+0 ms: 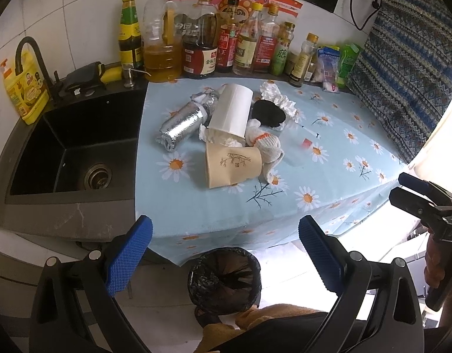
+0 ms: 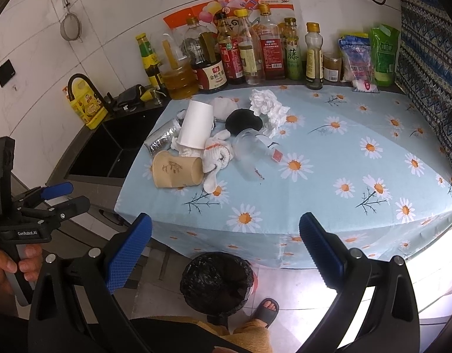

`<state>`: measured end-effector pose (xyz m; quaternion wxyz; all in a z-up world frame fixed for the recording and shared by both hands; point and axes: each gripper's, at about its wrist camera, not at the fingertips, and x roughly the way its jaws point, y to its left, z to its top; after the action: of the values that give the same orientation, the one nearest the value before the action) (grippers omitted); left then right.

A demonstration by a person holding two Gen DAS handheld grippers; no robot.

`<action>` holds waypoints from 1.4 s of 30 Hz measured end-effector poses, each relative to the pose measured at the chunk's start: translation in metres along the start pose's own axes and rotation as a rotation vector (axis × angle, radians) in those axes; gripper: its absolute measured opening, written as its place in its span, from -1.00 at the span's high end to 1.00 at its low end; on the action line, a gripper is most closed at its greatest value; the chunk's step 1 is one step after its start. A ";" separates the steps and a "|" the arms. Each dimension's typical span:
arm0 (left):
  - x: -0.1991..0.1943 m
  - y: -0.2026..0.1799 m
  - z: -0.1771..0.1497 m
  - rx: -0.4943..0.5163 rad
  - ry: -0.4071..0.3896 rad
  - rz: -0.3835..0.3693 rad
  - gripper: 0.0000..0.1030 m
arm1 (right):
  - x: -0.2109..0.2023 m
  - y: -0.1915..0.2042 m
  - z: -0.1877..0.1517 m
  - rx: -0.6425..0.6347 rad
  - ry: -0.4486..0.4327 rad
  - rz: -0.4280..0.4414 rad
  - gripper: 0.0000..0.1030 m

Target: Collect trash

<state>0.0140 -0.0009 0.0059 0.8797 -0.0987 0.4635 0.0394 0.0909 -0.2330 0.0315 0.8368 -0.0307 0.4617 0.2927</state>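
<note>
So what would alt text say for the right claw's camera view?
A pile of trash, paper cups, foil and tissues, lies on a daisy-print tablecloth. The open right claw hovers above a black-lined bin on the floor.

Both tongs look alike: the left tongs point(image 1: 226, 260) and the right tongs point(image 2: 226, 256) each have 2 black plastic arms with slotted cut-outs, round silver screws at the joints, and blue pads point(image 1: 128, 260) with a fine knobbed grid. Seen from the side, the left tongs carry a black body with white "GenRobot.AI" lettering point(image 2: 28, 233) above a pale grey handle. The person wears mustard-yellow clothing point(image 2: 249, 336) and a grey open-toed slipper point(image 2: 265, 311).
</note>
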 end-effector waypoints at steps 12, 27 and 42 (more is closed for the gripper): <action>-0.006 0.014 -0.002 -0.008 -0.006 -0.027 -0.88 | -0.007 0.018 0.002 0.015 -0.018 -0.021 -0.93; -0.002 0.045 -0.011 0.009 -0.005 -0.070 -0.88 | -0.010 0.053 -0.020 0.060 0.000 -0.105 -0.93; 0.031 0.038 0.013 -0.035 0.022 -0.036 -0.88 | 0.022 0.025 -0.012 0.072 0.020 -0.081 -0.93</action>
<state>0.0363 0.0381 -0.0172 0.8733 -0.1227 0.4705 0.0306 0.0778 -0.2065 0.0130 0.8438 -0.0223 0.4787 0.2415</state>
